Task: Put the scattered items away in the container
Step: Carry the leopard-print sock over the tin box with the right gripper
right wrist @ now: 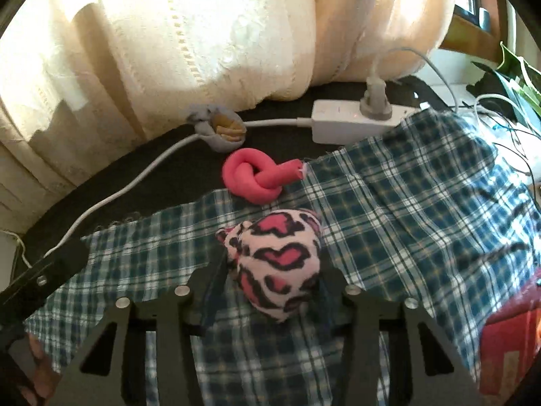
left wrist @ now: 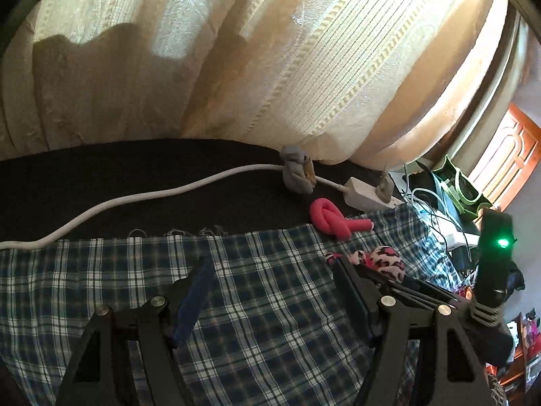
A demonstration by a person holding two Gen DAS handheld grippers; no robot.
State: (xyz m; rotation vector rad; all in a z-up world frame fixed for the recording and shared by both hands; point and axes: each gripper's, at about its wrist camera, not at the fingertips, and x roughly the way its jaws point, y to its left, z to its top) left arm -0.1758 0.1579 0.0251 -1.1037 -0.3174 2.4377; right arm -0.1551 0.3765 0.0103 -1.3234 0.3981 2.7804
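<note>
1. We see the right gripper (right wrist: 270, 291) set around the pouch (right wrist: 275, 264), a soft pink bundle with a leopard print. Its jaws stand partly closed, one on each flank, with the pouch between them. Whether the pads already press on it we cannot tell, since the fabric hides them.
2. The pouch rests on the checked cloth (right wrist: 405, 209), near the cloth's far frayed edge. We judge that it is approached at its widest part so that the soft body gives evenly under the jaws.
3. The left gripper (left wrist: 270, 270) hovers over the same cloth, jaws well apart and holding nothing. In its view the pouch (left wrist: 385, 260) lies just beyond its right finger (left wrist: 351, 287). We judge that it waits, leaving room for the right hand.
4. The pink knot (right wrist: 257, 179), a foam tube tied on itself, straddles the cloth's far edge, half on the dark tabletop (right wrist: 152, 169). It is near the pouch and probably the next item.
5. A grey figure (right wrist: 216, 128) sits on the white cable (right wrist: 118, 189) at the tabletop's far edge, against the curtain (right wrist: 203, 34). The cable runs to a power strip (right wrist: 345, 118).
6. No container is clearly in view, so where the pouch must go we cannot say.
</note>
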